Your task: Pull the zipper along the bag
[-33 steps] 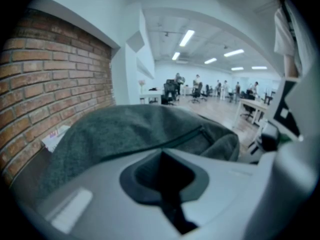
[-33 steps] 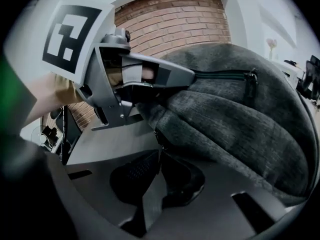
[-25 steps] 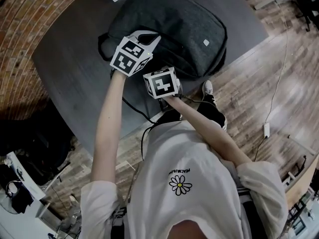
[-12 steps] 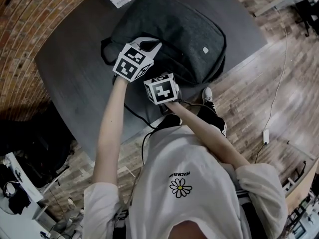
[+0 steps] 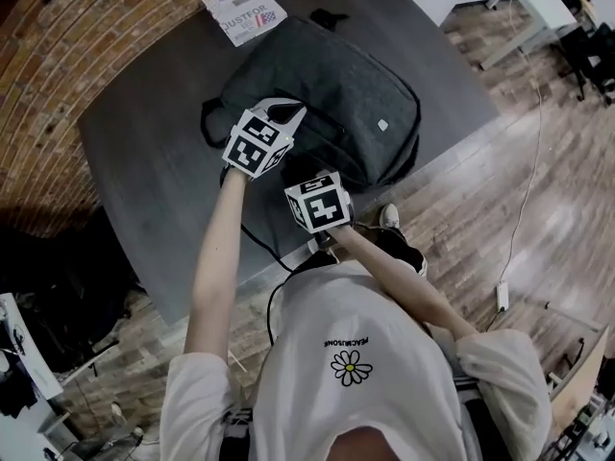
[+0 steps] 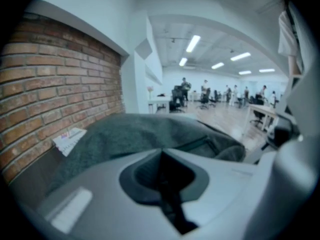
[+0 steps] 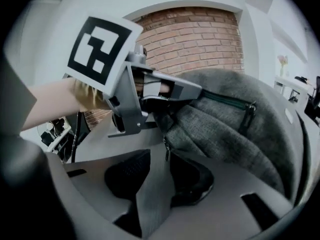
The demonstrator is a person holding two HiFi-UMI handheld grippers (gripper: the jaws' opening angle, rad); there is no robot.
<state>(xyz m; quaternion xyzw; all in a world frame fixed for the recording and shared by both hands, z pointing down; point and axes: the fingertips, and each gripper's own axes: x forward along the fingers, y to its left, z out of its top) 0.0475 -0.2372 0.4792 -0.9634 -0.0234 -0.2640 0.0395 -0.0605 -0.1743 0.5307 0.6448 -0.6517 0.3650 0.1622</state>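
Note:
A dark grey bag lies on the grey table. My left gripper is shut on a fold of the bag's fabric near its front edge. The right gripper view shows that gripper pinching the cloth. My right gripper sits just in front of the bag, its jaws opening with only bare table between them. A small zipper pull hangs from the bag's edge just beyond the fingertips, touched by neither pad. A second zipper runs across the bag's top.
A printed leaflet lies at the table's far end, by the brick wall. A black strap sticks out at the bag's left. A cable crosses the table's near edge. Wooden floor lies to the right.
My right gripper has drawn back from the bag toward the table's near edge. The left gripper still holds the same fold of the bag.

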